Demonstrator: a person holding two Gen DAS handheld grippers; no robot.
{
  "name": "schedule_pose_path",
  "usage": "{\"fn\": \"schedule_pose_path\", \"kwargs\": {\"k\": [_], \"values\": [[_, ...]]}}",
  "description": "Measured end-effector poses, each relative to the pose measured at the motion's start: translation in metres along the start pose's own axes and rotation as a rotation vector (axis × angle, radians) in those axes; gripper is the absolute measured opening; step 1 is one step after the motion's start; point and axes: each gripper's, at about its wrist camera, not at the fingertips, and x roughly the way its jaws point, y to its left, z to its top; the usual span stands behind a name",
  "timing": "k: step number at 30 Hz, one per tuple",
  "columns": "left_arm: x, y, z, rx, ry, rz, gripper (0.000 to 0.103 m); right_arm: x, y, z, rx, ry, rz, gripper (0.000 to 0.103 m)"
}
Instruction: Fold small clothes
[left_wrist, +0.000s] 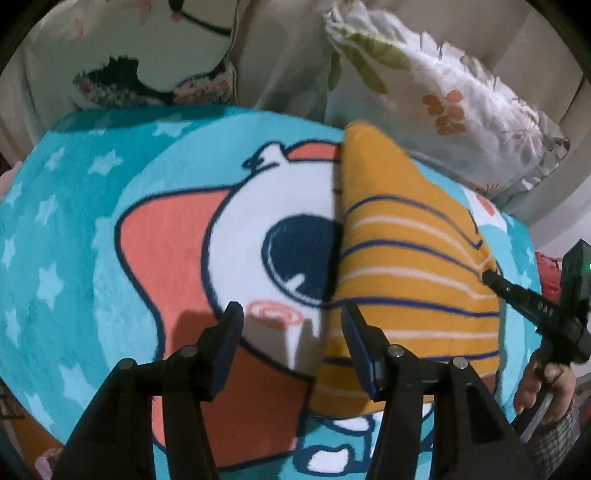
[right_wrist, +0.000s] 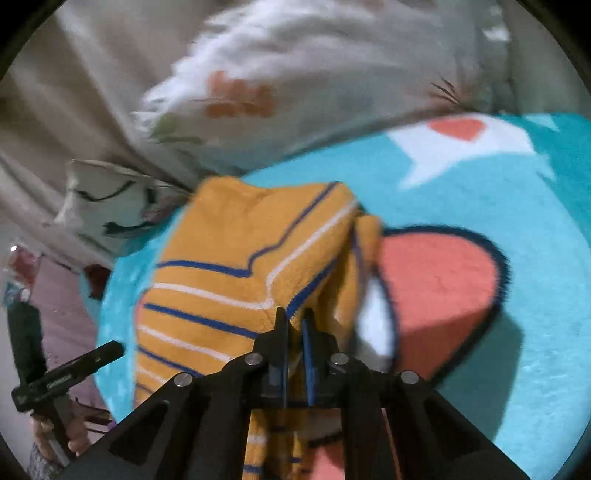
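Observation:
An orange garment (left_wrist: 413, 258) with blue and white stripes lies partly folded on a teal cartoon blanket (left_wrist: 74, 240). My left gripper (left_wrist: 291, 314) hangs open just above the garment's left edge. Its right finger (left_wrist: 354, 325) is over the cloth and its left finger is over the blanket; nothing is pinched. My right gripper (right_wrist: 294, 319) is shut on a raised fold of the garment (right_wrist: 229, 251), with orange cloth showing between its pads. In the left wrist view the right gripper's tip (left_wrist: 493, 277) bites the garment's right edge.
A white pillow with leaf print (left_wrist: 443, 96) and a cushion with a dark pattern (left_wrist: 147, 55) lie beyond the blanket against beige fabric. A hand (left_wrist: 543, 384) holds the right gripper at the blanket's right edge. Pink and red items (right_wrist: 55, 280) lie beside the blanket.

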Motion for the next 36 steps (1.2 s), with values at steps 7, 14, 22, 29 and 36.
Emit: {"fn": "schedule_pose_path", "kwargs": {"k": [7,14,22,29,36], "values": [[0.022,0.001,0.018,-0.047,-0.009,-0.093,0.073,-0.017,0.004,-0.002,0.007,-0.078,0.028,0.036],[0.062,-0.007,0.046,-0.071,0.050,-0.321,0.086,-0.003,-0.026,-0.002,0.155,-0.075,0.063,0.067],[0.085,-0.026,0.046,-0.096,0.176,-0.449,0.057,0.050,-0.022,0.013,0.274,0.031,0.266,0.038],[0.030,-0.027,0.070,-0.032,0.087,-0.387,0.046,0.015,-0.004,0.034,0.227,-0.060,0.366,0.029],[0.060,-0.029,0.043,-0.022,0.131,-0.210,0.066,0.030,-0.002,0.028,0.110,0.001,0.055,0.036]]}}
